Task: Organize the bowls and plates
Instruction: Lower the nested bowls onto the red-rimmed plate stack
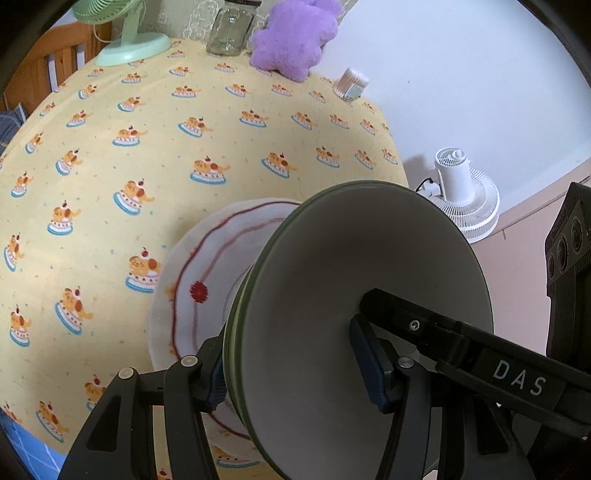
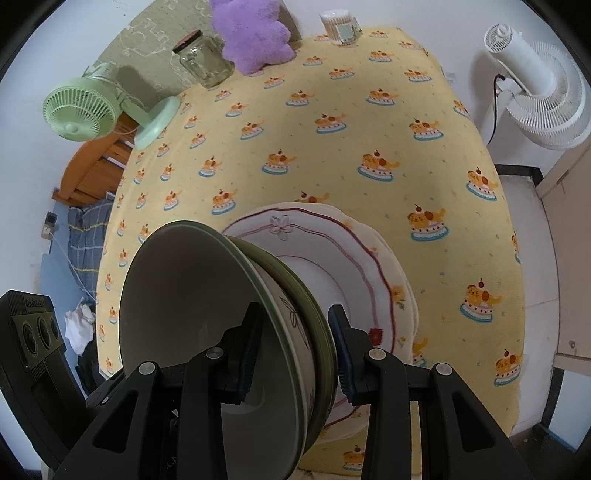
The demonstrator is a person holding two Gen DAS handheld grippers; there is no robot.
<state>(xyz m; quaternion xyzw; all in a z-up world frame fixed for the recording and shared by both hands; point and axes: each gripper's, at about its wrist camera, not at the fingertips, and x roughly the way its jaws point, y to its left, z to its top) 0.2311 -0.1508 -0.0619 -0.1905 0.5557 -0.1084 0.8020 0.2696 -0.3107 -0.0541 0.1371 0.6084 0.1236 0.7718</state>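
Yellow cake-print tablecloth (image 2: 332,147) under everything. Nearest, my left gripper (image 1: 291,373) and right gripper (image 2: 295,354) both clamp the green-rimmed bowl stack (image 2: 192,314) at its rims. Just past, at 12 o'clock, white plate (image 2: 354,266). Step: stacking bowls onto plate. Next: lower, centre, release. Far: purple plush (image 2: 251,33).

Left hand-held gripper (image 1: 295,373) and right hand-held gripper (image 2: 295,360) both angled steeply down, jaws clamped on rims.
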